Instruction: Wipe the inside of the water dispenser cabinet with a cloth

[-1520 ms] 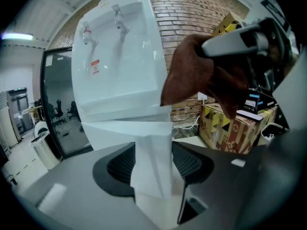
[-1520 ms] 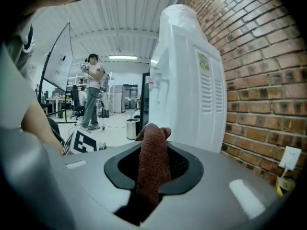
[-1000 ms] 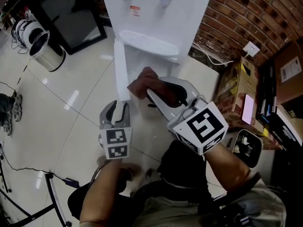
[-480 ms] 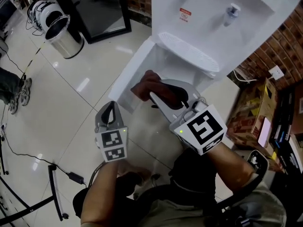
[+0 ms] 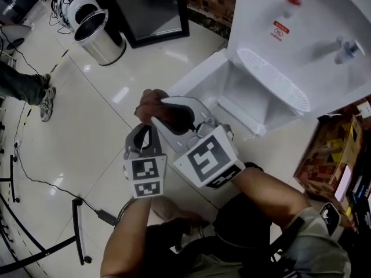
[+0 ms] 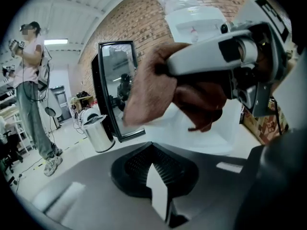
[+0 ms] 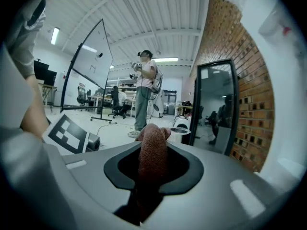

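Note:
The white water dispenser [image 5: 301,33] stands at the upper right of the head view, its lower cabinet [image 5: 246,100] open and the door [image 5: 194,77] swung out to the left. My right gripper [image 5: 157,110] is shut on a brown cloth [image 5: 148,104] and holds it over the floor, left of the door. The cloth [image 7: 152,147] fills the jaws in the right gripper view. My left gripper [image 5: 144,133] sits just below the right one, shut with nothing in it. In the left gripper view, the cloth [image 6: 148,87] hangs in front of the shut left gripper [image 6: 157,183].
A steel bin [image 5: 101,36] and a black-framed mirror [image 5: 153,10] stand at the far left. A cable [image 5: 40,181] runs over the tiled floor. Cardboard boxes [image 5: 327,155] sit right of the dispenser. A person [image 7: 145,87] stands further off in the room.
Both grippers have swung left, away from the cabinet opening, with the cloth still in the right one. The left gripper's jaws have closed, empty.

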`<state>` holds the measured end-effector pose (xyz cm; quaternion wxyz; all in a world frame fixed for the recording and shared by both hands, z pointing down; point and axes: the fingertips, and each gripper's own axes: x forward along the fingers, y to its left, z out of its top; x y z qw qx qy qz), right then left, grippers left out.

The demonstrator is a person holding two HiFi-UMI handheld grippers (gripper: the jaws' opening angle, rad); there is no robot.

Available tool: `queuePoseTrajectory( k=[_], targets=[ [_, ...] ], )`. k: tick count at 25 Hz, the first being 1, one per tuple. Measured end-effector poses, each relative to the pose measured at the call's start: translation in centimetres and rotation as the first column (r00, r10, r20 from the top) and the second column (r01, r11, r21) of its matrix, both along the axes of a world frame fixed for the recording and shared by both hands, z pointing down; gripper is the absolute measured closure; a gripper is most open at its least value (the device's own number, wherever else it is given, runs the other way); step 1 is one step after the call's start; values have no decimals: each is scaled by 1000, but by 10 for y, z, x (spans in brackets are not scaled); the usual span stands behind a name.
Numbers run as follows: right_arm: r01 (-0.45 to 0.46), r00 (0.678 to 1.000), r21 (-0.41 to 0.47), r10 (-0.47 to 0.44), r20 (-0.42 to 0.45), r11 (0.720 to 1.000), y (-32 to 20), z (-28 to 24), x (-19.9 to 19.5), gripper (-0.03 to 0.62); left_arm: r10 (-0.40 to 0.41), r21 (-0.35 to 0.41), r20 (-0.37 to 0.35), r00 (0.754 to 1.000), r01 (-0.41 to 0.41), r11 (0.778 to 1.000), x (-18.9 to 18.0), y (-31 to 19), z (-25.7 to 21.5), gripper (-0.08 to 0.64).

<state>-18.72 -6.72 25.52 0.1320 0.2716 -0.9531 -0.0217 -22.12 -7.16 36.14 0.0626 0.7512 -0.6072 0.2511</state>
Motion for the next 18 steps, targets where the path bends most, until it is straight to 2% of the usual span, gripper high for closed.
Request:
queuePoseTrajectory(
  k=[2,4,7,9,11,14,16,18],
  targets=[
    [51,996,0,-50,-80,999,2,21,-28,494,-8,-4,-8,1000,8,1000,-3,0,0,588],
    [44,988,12,-42,-150,999,-6,37,-36,493,-13,-7,-15,1000,13,1000,-5,0,1,589],
    [-102,981,14,103,-164,995,-41,43,-7,494,-20,-4,-28,999,20,1000,-6,-1,1,589],
    [-239,958,18,239,-160,971,-70,45,27,494,-24,-3,-32,999,24,1000,-7,-2,1,589],
    [-372,915,30,372,-156,928,-96,47,65,494,-31,-4,-32,999,31,1000,-8,-2,1,590],
    [-545,825,52,547,-143,837,-125,47,117,494,-39,-6,-25,999,39,999,-8,-2,1,591],
    [-632,760,71,636,-134,771,-137,47,143,494,-44,-8,-21,999,44,999,-7,-2,1,591],
    [-684,711,98,691,-128,722,-143,48,157,498,-47,-9,-18,999,46,999,-7,-2,1,591]
  ],
)
